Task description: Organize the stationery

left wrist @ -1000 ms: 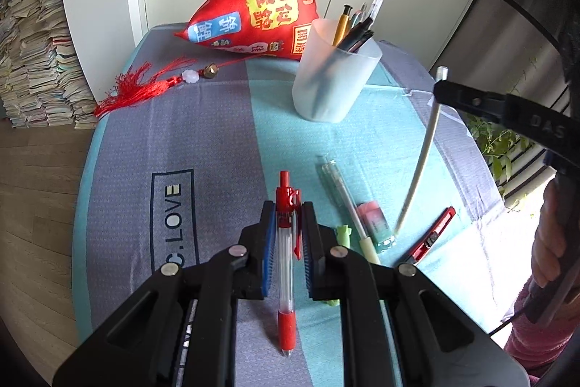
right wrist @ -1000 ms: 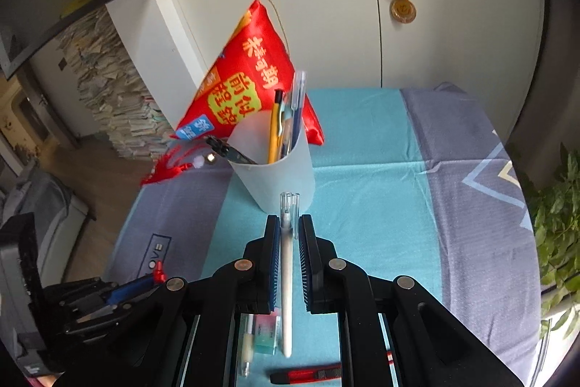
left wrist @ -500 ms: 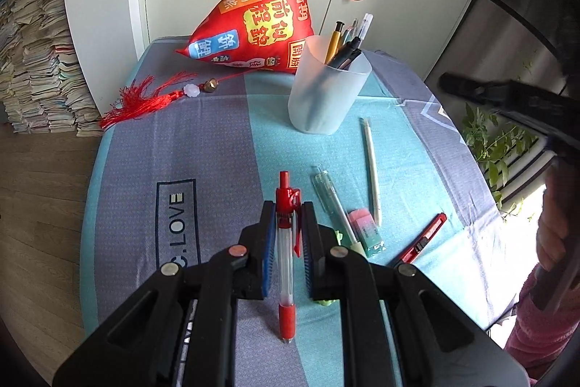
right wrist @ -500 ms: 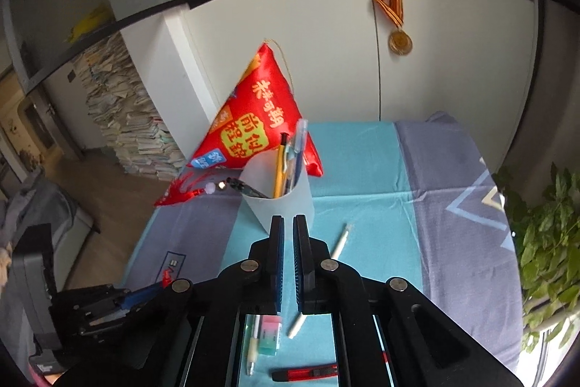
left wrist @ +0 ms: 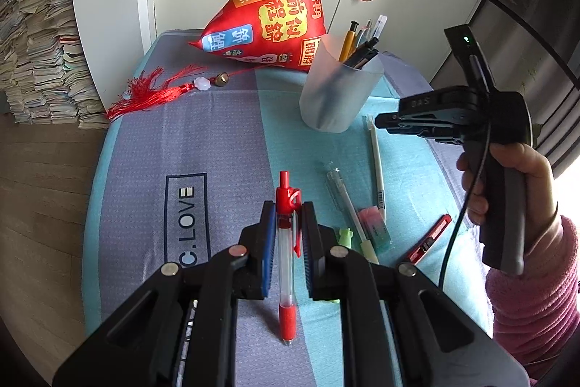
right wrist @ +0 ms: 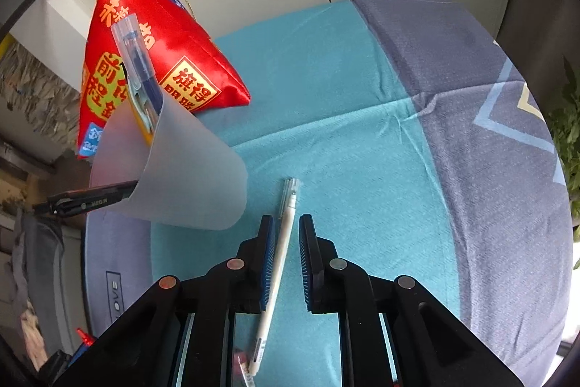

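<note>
My left gripper (left wrist: 286, 205) is shut on a red-and-clear pen (left wrist: 285, 252), held above the grey part of the cloth. A frosted pen cup (left wrist: 337, 97) with several pens stands further back. A white pen (left wrist: 377, 165) lies on the teal cloth to the right of the cup. In the right wrist view my right gripper (right wrist: 284, 220) hangs low over this white pen (right wrist: 290, 202). Its jaws are opening, and the pen lies between them with no grip on it. The cup (right wrist: 181, 169) is just to its left. From the left wrist view the right gripper (left wrist: 380, 125) shows in a person's hand.
A clear pen (left wrist: 344, 202), a pink-and-green eraser (left wrist: 375, 223), a small green piece (left wrist: 346, 236) and a red utility knife (left wrist: 429, 238) lie near the front right. A red pillow (left wrist: 268, 28) and its tassel (left wrist: 159, 91) sit at the back. Floor lies beyond the table's left edge.
The right gripper let go of the white pen, which now lies on the cloth. It then came down over the pen with its jaws slightly apart. The left gripper kept still.
</note>
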Demonstrator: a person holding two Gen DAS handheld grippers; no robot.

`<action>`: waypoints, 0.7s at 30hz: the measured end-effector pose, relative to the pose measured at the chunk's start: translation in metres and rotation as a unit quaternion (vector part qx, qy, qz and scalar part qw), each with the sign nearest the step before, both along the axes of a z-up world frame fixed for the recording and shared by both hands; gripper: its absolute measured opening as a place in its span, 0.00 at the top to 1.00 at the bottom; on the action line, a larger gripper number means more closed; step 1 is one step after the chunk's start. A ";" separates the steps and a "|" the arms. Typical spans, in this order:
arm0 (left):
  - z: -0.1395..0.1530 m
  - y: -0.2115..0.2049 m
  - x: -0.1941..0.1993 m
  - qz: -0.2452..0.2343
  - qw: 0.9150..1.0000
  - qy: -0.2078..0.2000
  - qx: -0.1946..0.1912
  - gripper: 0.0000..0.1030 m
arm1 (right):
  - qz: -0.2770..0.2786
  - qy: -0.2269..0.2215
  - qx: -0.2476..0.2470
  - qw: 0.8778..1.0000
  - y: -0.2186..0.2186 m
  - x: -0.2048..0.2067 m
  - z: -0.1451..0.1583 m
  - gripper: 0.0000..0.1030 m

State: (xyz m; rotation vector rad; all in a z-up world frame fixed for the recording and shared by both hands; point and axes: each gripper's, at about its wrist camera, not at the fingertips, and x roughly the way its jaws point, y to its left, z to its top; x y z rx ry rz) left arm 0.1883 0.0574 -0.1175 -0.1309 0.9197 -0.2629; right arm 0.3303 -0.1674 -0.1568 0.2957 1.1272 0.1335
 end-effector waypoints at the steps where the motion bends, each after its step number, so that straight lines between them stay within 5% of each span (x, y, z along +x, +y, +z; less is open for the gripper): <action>1: 0.000 0.001 0.000 0.000 1.000 0.000 -0.001 0.88 | -0.001 0.001 0.000 1.000 0.002 0.003 -0.001 0.79; 4: 0.000 0.004 0.002 0.003 1.000 0.001 -0.002 0.88 | -0.005 0.002 -0.008 1.000 0.008 0.008 -0.004 0.62; 15: -0.003 0.011 0.008 0.010 1.000 0.008 -0.005 0.88 | -0.010 -0.033 -0.076 0.997 0.019 0.012 -0.012 0.62; 21: -0.005 0.010 0.010 0.007 1.000 0.011 -0.006 0.88 | 0.006 -0.013 -0.097 0.995 0.023 0.018 -0.011 0.61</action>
